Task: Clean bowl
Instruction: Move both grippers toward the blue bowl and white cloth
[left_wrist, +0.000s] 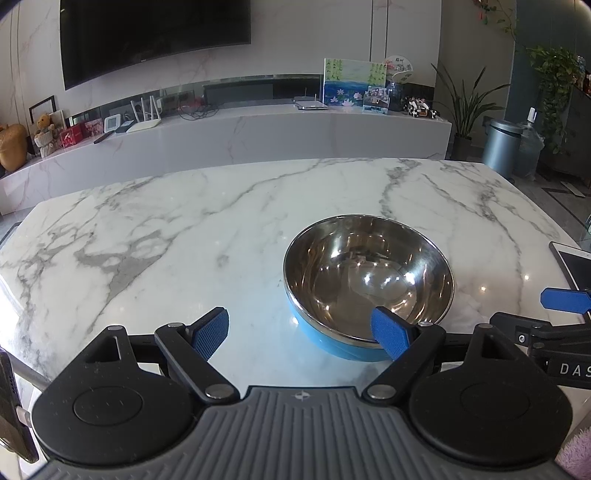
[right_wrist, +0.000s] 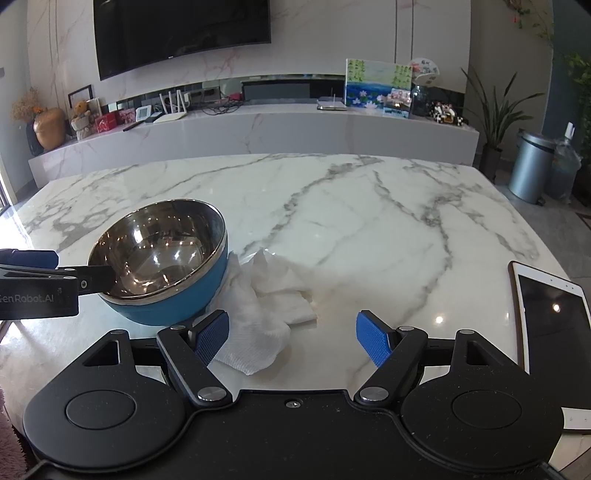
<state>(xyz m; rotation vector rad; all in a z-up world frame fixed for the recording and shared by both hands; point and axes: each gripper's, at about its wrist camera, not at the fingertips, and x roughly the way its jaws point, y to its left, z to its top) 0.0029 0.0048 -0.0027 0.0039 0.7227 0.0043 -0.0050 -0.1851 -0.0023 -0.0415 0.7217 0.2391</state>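
A steel bowl with a blue outside (left_wrist: 369, 280) stands on the marble table (left_wrist: 184, 229), tilted slightly. My left gripper (left_wrist: 301, 334) is open; its right finger sits at the bowl's near rim, its left finger over bare table. In the right wrist view the bowl (right_wrist: 162, 258) is at the left, with the left gripper's finger (right_wrist: 96, 278) reaching over its rim. A crumpled white paper towel (right_wrist: 266, 302) lies against the bowl's right side. My right gripper (right_wrist: 291, 338) is open, just before the towel, its left finger at the towel's edge.
A white tablet (right_wrist: 550, 317) lies at the table's right edge, also in the left wrist view (left_wrist: 574, 264). A long marble TV console (left_wrist: 258, 125) with ornaments stands beyond the table. A bin (right_wrist: 532, 166) and plants stand at the far right.
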